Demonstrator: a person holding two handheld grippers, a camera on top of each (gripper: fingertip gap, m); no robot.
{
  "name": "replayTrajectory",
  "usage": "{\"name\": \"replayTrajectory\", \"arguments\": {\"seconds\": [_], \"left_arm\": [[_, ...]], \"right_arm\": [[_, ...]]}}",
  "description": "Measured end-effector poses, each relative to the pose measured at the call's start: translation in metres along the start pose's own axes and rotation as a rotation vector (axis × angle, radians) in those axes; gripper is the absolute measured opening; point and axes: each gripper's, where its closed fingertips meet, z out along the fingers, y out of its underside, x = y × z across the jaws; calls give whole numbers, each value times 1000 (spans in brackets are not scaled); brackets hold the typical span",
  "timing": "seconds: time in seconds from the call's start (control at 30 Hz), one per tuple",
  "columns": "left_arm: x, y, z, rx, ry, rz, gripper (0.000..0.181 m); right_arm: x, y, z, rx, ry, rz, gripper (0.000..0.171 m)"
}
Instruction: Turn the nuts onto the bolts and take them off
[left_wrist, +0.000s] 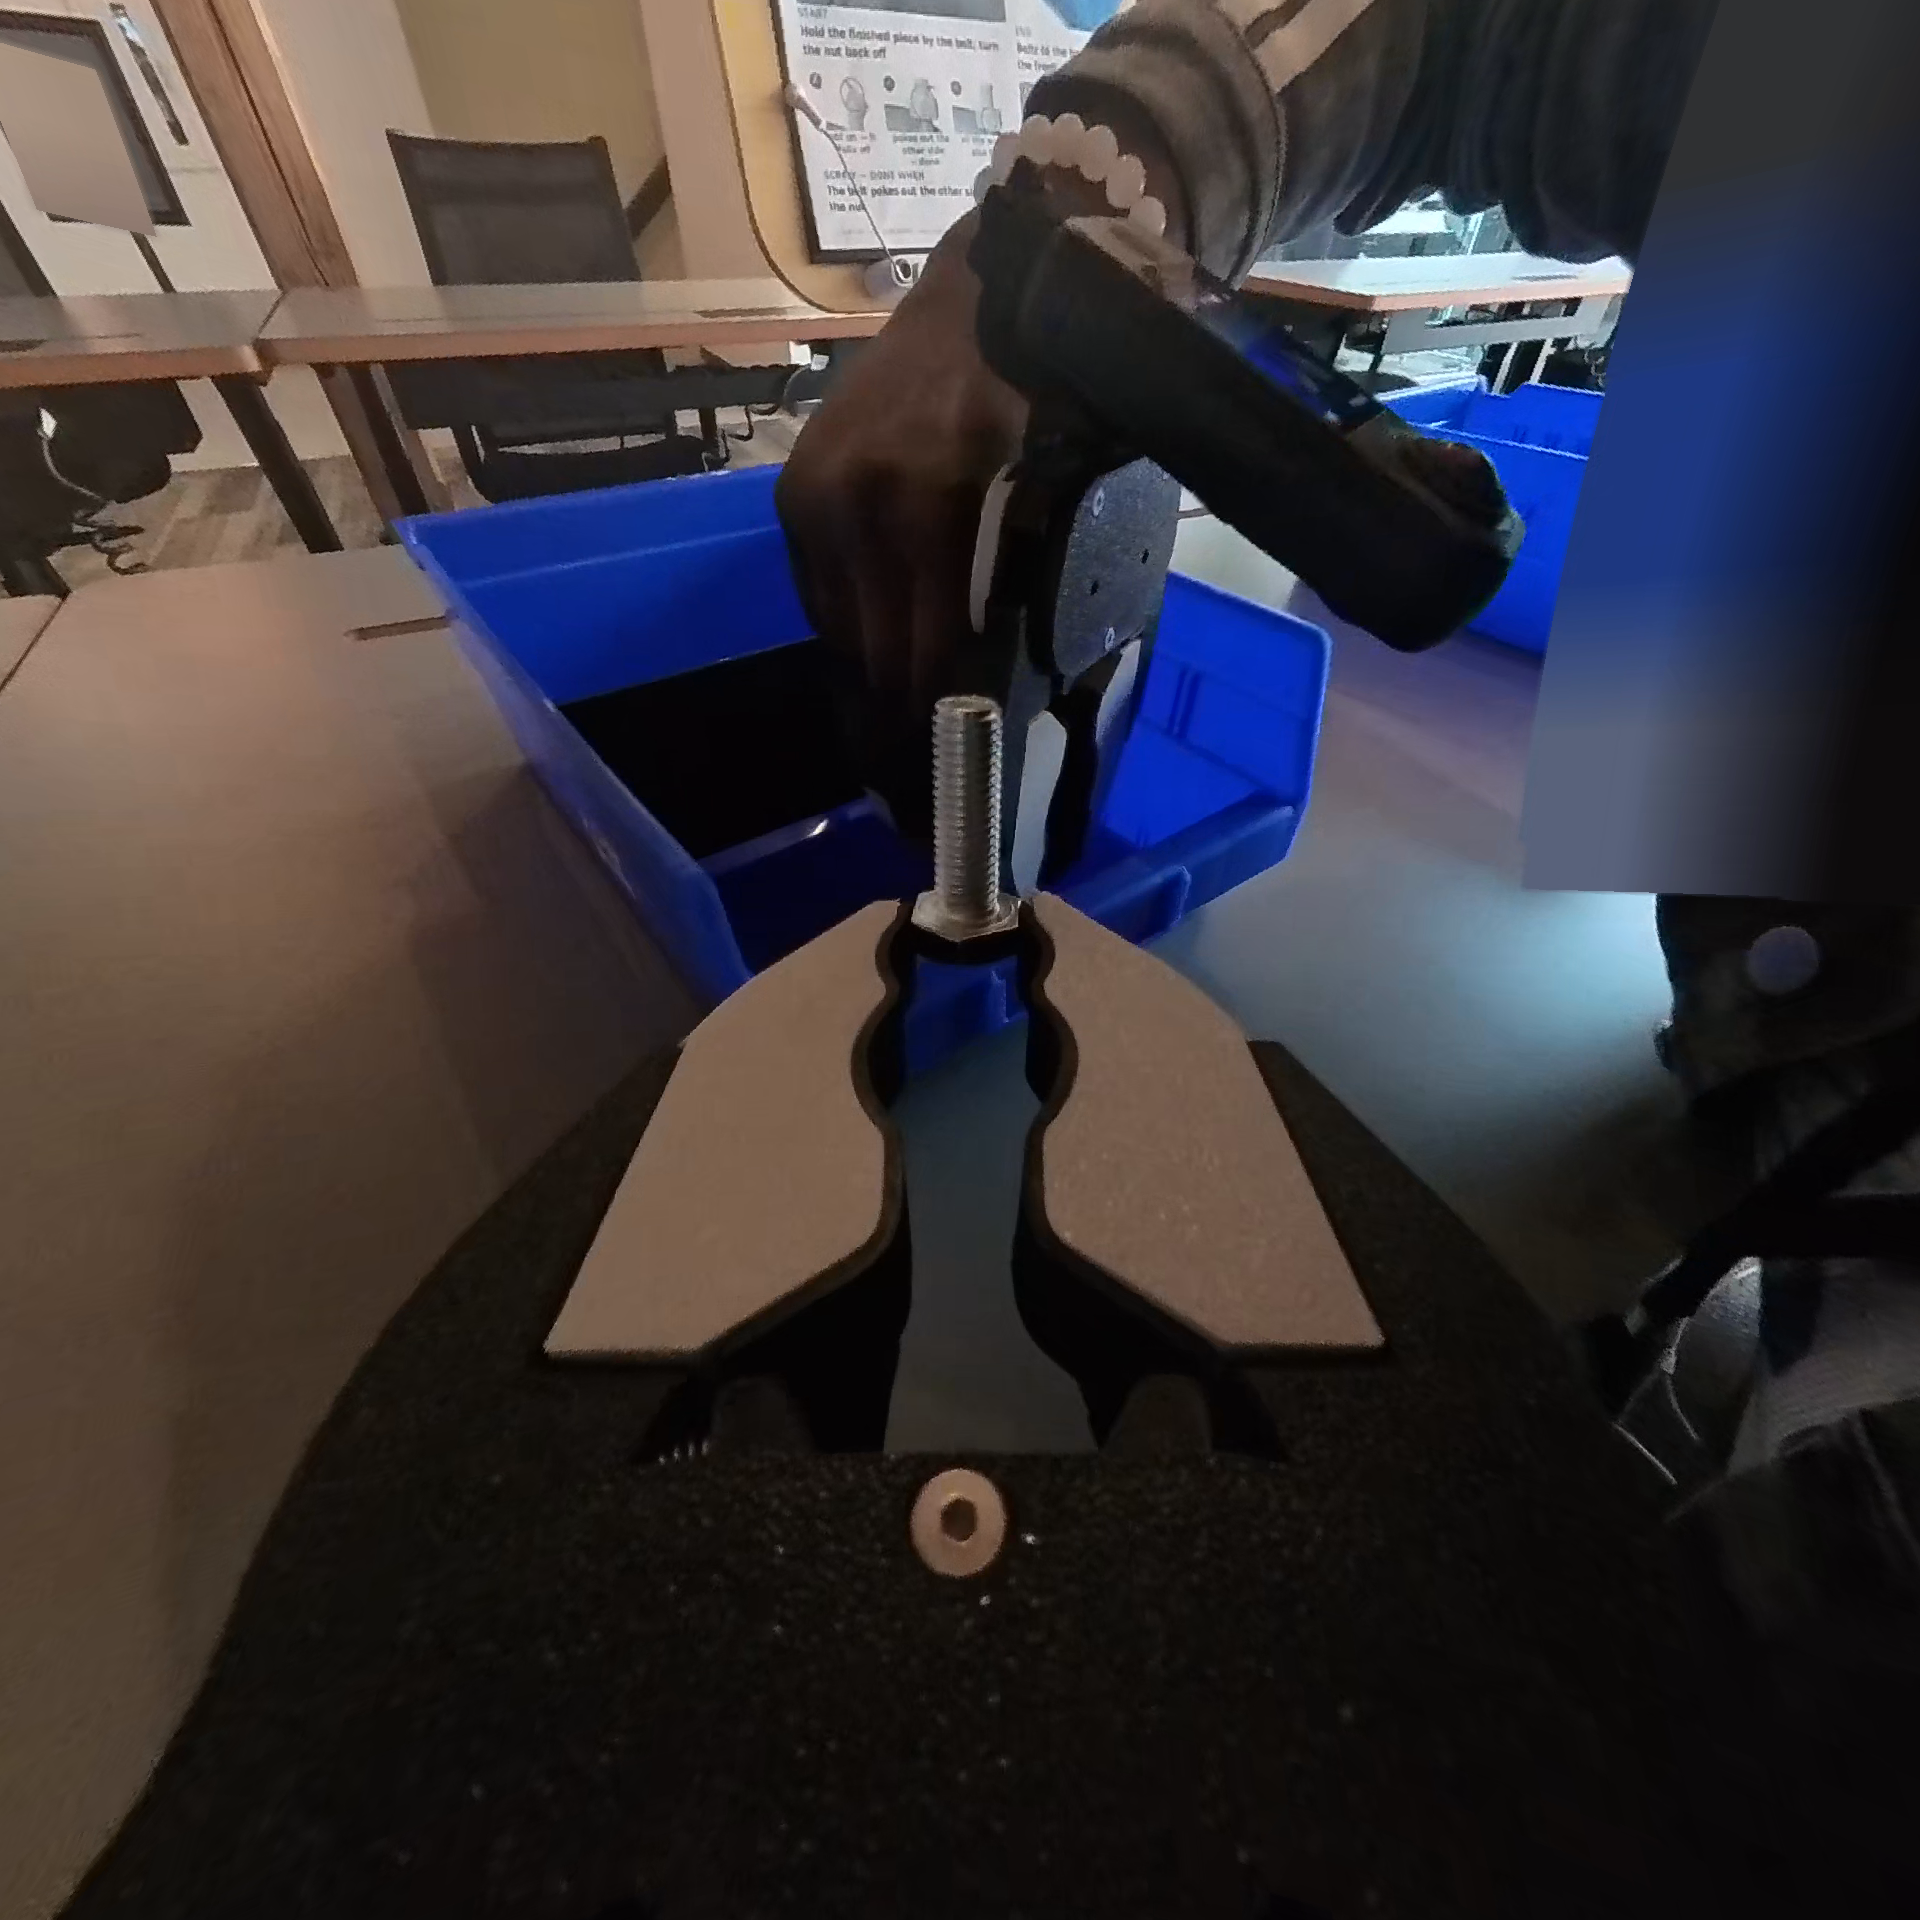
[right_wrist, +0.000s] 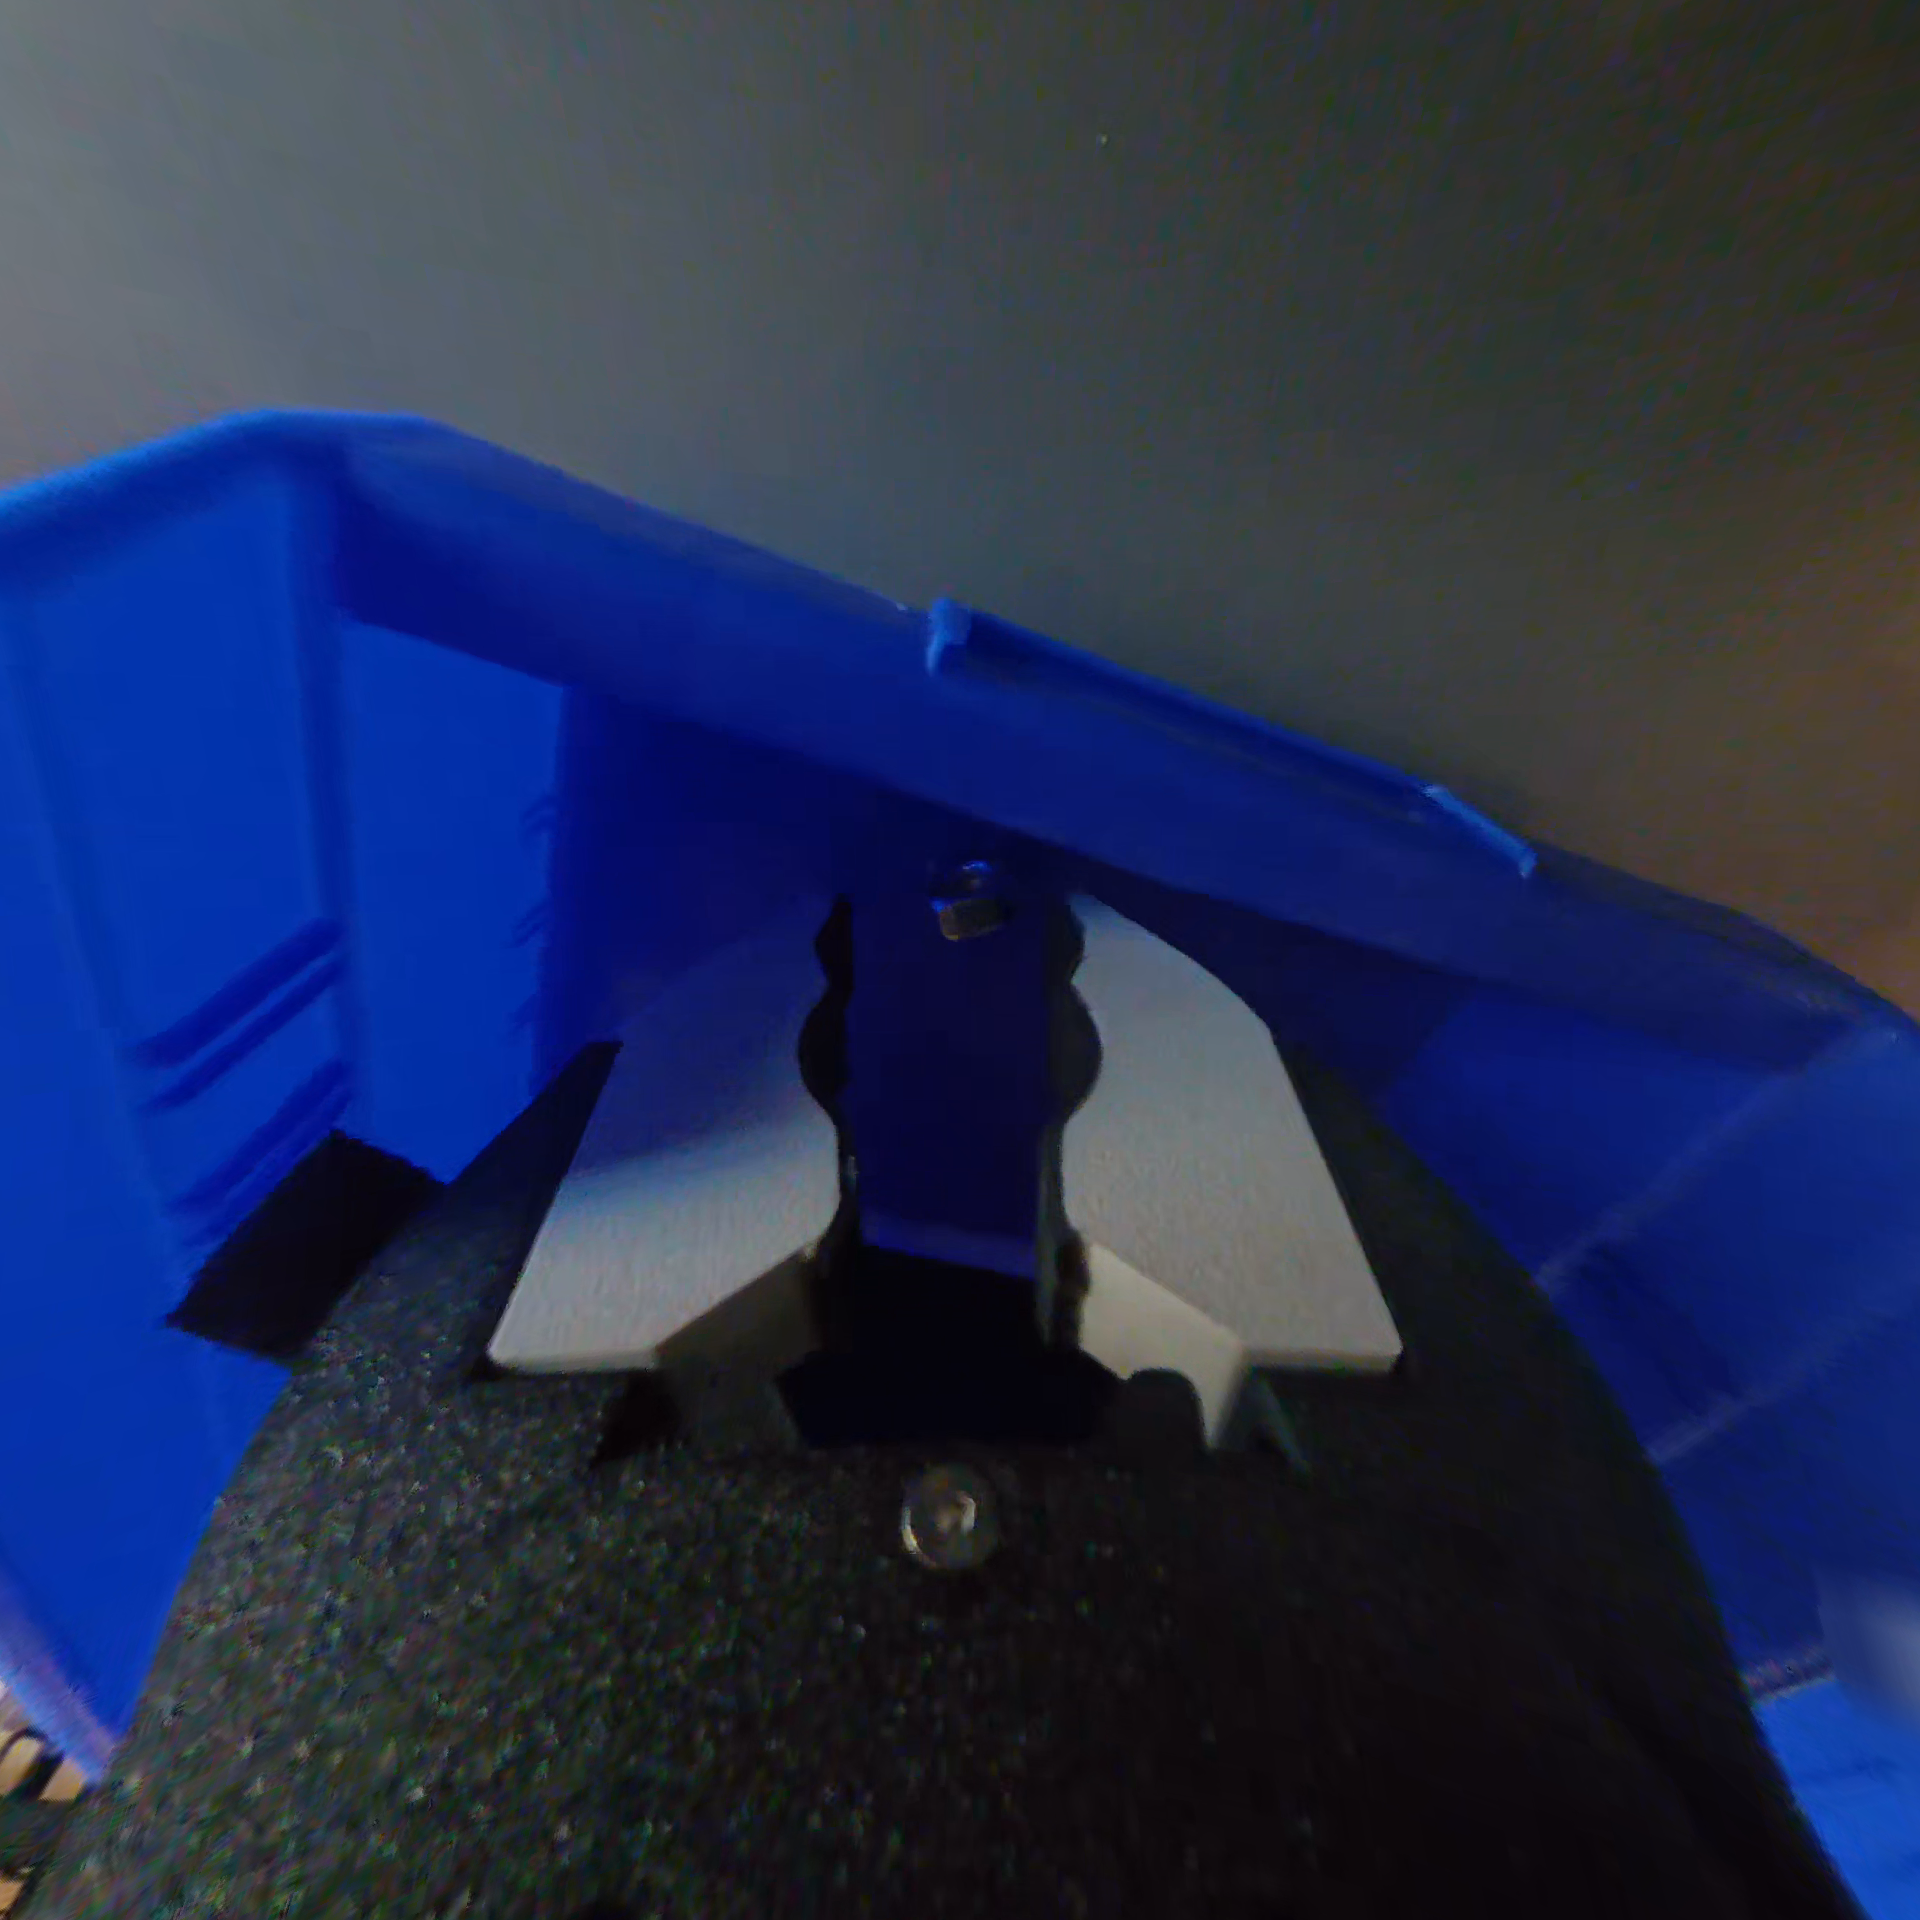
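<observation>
The left hand-held gripper (left_wrist: 967, 914) has its two grey, wavy-edged fingers (left_wrist: 769, 1132) drawn in narrow and clamped at their tips on the hexagonal head of a silver threaded steel bolt (left_wrist: 966, 795). The bolt stands upright, shank pointing up, bare thread all along the part I can see, with no nut on it. It is held above the pale grey counter (left_wrist: 260, 883), just in front of the near lip of an open blue plastic parts bin (left_wrist: 582, 613).

Behind the bolt, the right hand-held gripper (left_wrist: 1049, 790), black with a long handle, is tipped steeply down into that blue bin, gripped by a person's hand (left_wrist: 894, 488) with a string of white beads (left_wrist: 1081, 166) at the wrist and a grey sleeve above. More blue bins (left_wrist: 1517, 436) sit farther off on the right, and a dark mesh office chair (left_wrist: 520, 229) stands behind brown desks at the back of the room.

From the right gripper's own camera, its fingers (right_wrist: 1174, 1122) stand apart with a clear gap between them, deep inside the bin's blue walls (right_wrist: 187, 831). A small, dark metal hex nut (right_wrist: 966, 906) shows near the fingertips, close under the bin's rim. The picture is dim and soft there, so I cannot tell whether the nut touches either finger or lies loose against the bin wall.
</observation>
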Motion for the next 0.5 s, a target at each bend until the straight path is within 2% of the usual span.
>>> {"name": "replayTrajectory", "arguments": {"seconds": [0.23, 0.37, 0.5], "left_arm": [[-2, 3, 1, -9, 0, -3, 18], [-3, 4, 1, -10, -4, -1, 18], [-4, 2, 3, 0, -5, -8, 18]], "right_arm": [[1, -2, 8, 9, -19, -23, 32], [4, -2, 8, 17, -5, -33, 20], [11, -2, 0, 56, 56, 62, 20]]}}
